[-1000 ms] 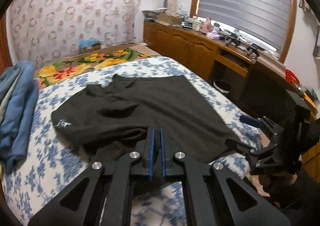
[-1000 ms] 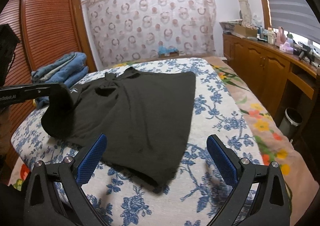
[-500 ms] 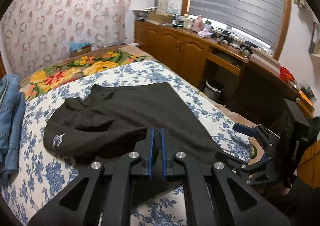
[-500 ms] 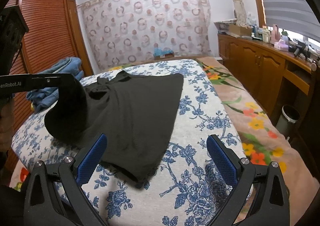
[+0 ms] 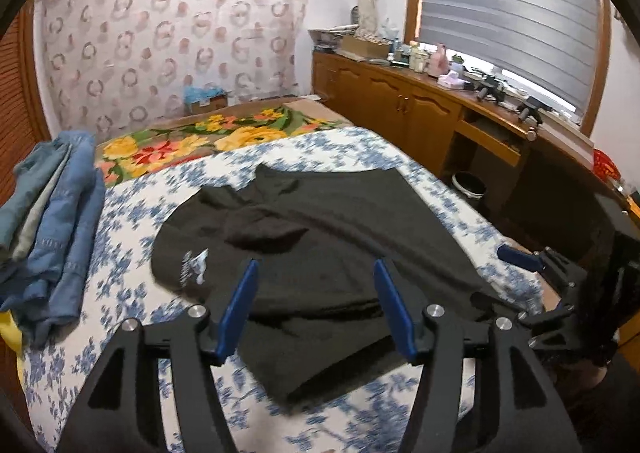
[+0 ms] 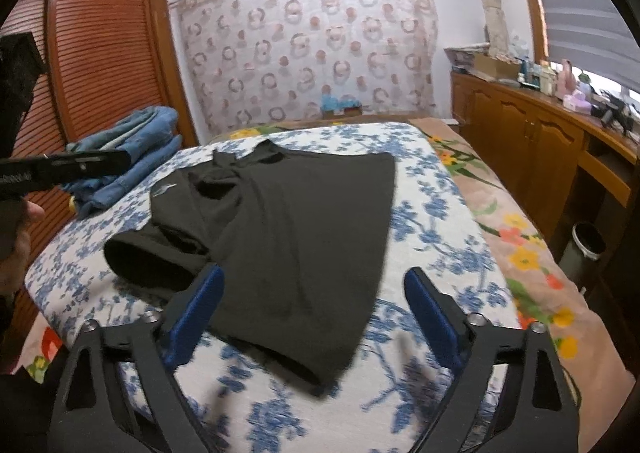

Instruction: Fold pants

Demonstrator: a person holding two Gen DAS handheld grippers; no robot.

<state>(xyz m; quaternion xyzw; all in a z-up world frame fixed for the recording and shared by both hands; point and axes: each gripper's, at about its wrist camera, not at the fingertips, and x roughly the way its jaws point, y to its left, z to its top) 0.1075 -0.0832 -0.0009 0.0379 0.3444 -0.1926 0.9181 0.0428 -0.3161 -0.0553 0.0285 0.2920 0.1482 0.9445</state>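
Observation:
Black pants (image 5: 320, 221) lie spread on the blue-flowered bed sheet (image 5: 128, 213), folded over themselves, a white logo (image 5: 194, 265) facing up at their left. My left gripper (image 5: 315, 269) hovers over the near fold with its jaws opening; the blue pads stand apart and press on nothing. In the right wrist view the pants (image 6: 300, 213) reach toward my right gripper (image 6: 314, 273), whose jaws are wide and closing slightly, the cloth's near edge lying below and between them, untouched. The right gripper (image 5: 532, 265) also shows at the bed's right edge.
A pile of blue jeans (image 5: 52, 213) sits at the left of the bed. A yellow-flowered blanket (image 5: 200, 141) lies beyond. A wooden counter (image 5: 420, 113) with clutter runs along the right wall, a bin (image 5: 468, 185) under it. A slatted wardrobe (image 6: 100, 53) stands left.
The left gripper, shut on the black cloth before, has opened and let it go; the fold now lies flat on the bed. The right jaws have narrowed a little.

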